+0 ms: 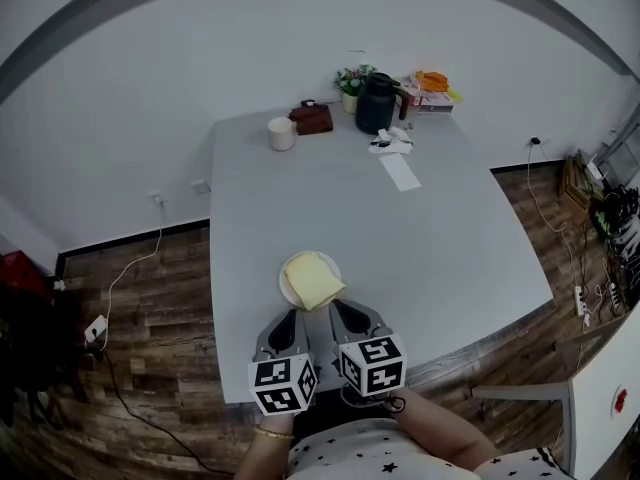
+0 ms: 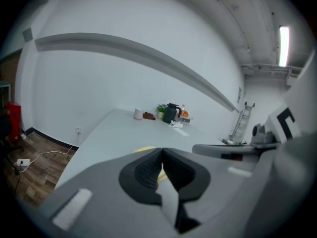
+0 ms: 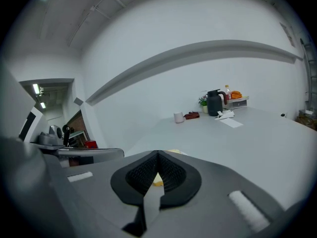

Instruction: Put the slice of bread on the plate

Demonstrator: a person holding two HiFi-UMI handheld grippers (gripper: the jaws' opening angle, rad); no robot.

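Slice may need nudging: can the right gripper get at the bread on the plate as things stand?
Probably yes: the bread lies on the plate just ahead of the right gripper, nothing between them; its shut jaws must open first.

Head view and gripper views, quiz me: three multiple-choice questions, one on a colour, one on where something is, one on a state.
1. What colour is the jug at the far end of the table?
A black
B red
C yellow

2. Where does the slice of bread lie?
A beside the jug
B on the plate
C in a gripper

3. How is the right gripper?
A open
B shut on the bread
C shut, empty

Answers:
1 A, the jug is plainly black in the head view.
2 B, the bread rests on the plate near the table's near edge.
3 C, its jaws meet with nothing between them.
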